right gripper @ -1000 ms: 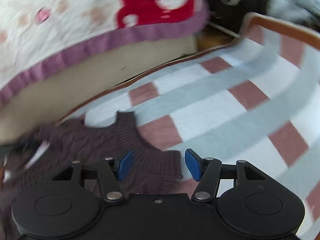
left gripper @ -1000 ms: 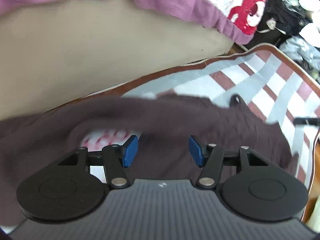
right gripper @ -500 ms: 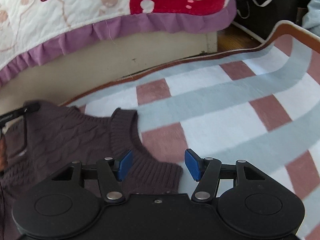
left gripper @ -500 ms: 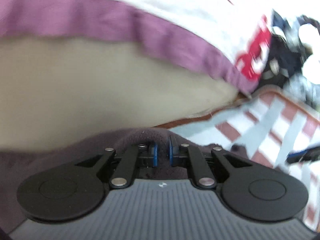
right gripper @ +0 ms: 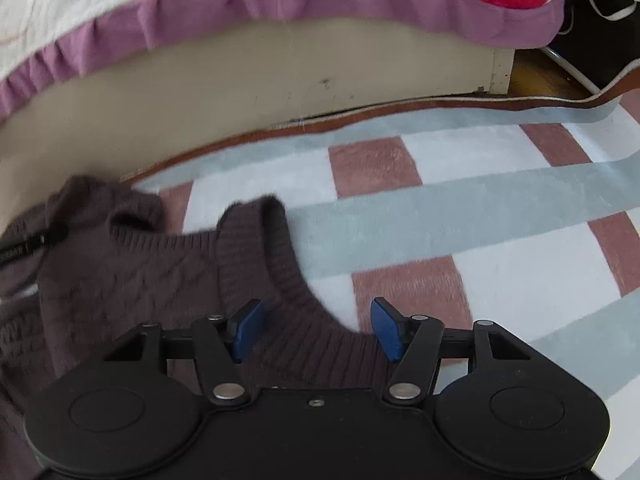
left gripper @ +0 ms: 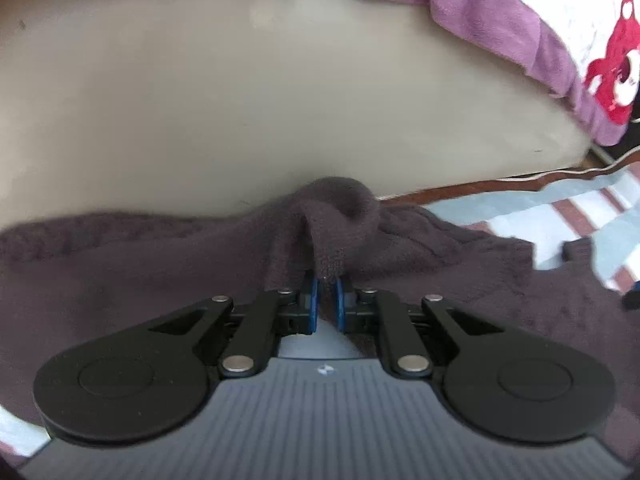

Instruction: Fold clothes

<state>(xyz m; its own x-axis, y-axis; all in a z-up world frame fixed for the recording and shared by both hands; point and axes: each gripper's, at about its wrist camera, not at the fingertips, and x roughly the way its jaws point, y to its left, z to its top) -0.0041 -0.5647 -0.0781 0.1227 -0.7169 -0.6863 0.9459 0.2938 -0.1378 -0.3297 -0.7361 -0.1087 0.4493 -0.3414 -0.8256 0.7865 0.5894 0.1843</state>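
With the left tool (left gripper: 325, 300) clamped on a pinch of the brown knit sweater (left gripper: 420, 248), the right tool (right gripper: 318, 330), its blue pads apart over the ribbed hem (right gripper: 280, 280), should bite fully before both lift evenly.

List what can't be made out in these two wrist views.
- Sweater full outline: cut off by frame edges and the gripper bodies, both views.
- How much knit the left gripper holds: bunched fold covers the pads.
- Whether the right gripper touches the ribbed hem: cannot tell from this angle.
- Thin black item, left edge, right view: cropped, blurred.
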